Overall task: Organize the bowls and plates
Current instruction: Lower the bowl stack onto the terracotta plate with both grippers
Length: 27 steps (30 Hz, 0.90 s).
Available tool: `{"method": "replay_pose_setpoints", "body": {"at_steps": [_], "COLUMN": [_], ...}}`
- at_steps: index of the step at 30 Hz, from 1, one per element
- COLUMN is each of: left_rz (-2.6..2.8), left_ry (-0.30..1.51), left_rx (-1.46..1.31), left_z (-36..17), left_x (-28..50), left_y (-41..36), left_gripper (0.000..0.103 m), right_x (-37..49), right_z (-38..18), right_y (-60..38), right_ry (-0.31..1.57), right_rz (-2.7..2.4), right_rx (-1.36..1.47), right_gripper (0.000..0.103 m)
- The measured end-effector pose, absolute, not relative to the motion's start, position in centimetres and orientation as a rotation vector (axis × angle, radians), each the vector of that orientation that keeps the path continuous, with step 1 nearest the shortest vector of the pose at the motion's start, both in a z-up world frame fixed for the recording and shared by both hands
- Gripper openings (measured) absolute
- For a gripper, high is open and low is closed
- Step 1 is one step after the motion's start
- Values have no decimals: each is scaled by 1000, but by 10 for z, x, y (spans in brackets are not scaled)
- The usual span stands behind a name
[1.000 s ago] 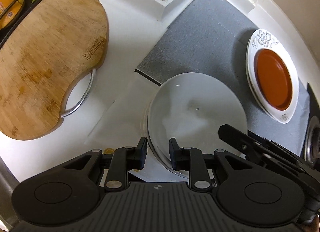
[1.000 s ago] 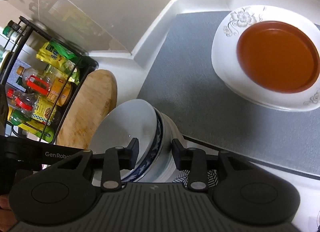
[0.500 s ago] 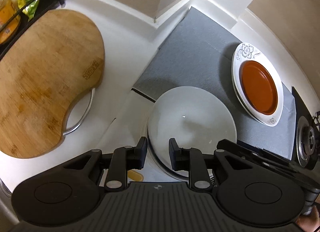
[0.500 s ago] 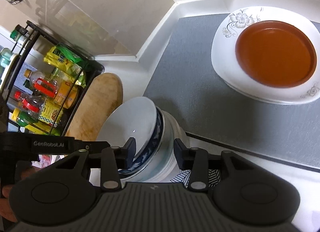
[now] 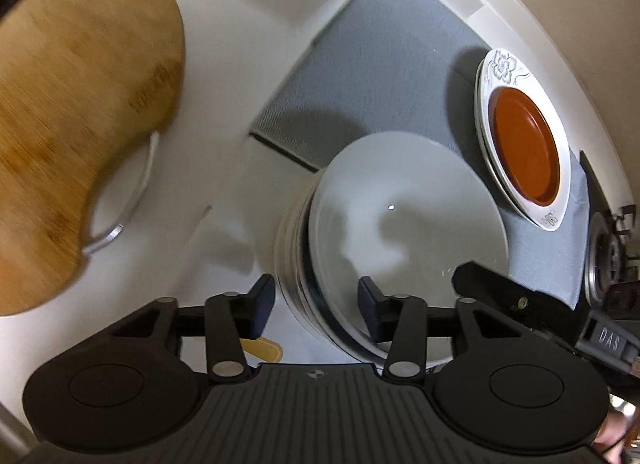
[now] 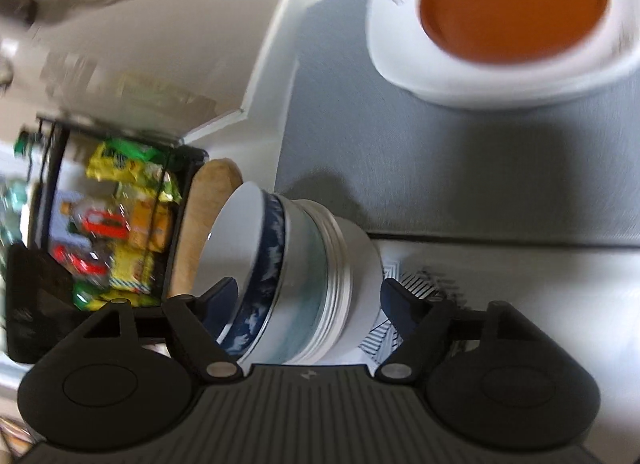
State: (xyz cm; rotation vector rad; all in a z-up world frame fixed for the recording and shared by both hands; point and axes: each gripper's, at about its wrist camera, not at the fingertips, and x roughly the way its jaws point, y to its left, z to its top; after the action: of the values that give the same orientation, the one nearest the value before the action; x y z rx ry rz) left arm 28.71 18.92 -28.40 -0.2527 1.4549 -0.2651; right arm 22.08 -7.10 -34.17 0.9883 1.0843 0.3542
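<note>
A stack of bowls (image 5: 404, 220) stands on the white counter at the near edge of a grey mat (image 5: 384, 76); its top bowl is plain white, with a blue-patterned bowl (image 6: 264, 276) under it. My left gripper (image 5: 316, 304) is open, its fingers on either side of the stack's near rim. My right gripper (image 6: 308, 304) is open wide astride the stack's side. A white flowered plate (image 5: 504, 72) with an orange plate (image 5: 524, 144) on it lies on the mat at the far right, also in the right wrist view (image 6: 516, 0).
A wooden cutting board (image 5: 76, 120) with a metal handle lies left of the stack. A black rack of packets and bottles (image 6: 116, 224) stands beyond it. A stove burner (image 5: 608, 260) is at the right edge. A patterned cloth (image 6: 404, 304) lies under the stack.
Both grippers have opened wider around the bowl stack and moved closer to it. Both views are blurred by motion.
</note>
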Motion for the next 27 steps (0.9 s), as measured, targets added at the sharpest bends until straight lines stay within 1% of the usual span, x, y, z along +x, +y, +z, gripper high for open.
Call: {"method": "replay_pose_setpoints", "body": {"at_steps": [4,7,9,11,12,18,27], "left_rz": [-338,-366,-384,-420,-430,-438,-496], "left_ry": [1435,1451,1467,1462,1461,1489,1450], "left_rx": [-259,-241,-220,-165,-145,-111,-3], "left_z": [-291,-291,-288,-284,-283,-285,-281], "left_x": [290,294,297,299,299,306,305], "left_y": [192,191,189,184,181,174,148], "left_gripper": [55,53,50,49,49,49,49], "right_x": [222,219,218,221,222,225,217], "right_z": [-358,-363,-357,-347,-344,-340,-337], "right_y": [-71,-73,-73,-76,-75,-80,-87], "right_ry": [1095,1088,1068,1053,1066,1085,1065], "right_rz": [372,360,360,372,379,361,310], "right_rx": [1111,1148,1121,1057,1028,1025,1046], "right_gripper": [82,79,74,63,62,61,60]}}
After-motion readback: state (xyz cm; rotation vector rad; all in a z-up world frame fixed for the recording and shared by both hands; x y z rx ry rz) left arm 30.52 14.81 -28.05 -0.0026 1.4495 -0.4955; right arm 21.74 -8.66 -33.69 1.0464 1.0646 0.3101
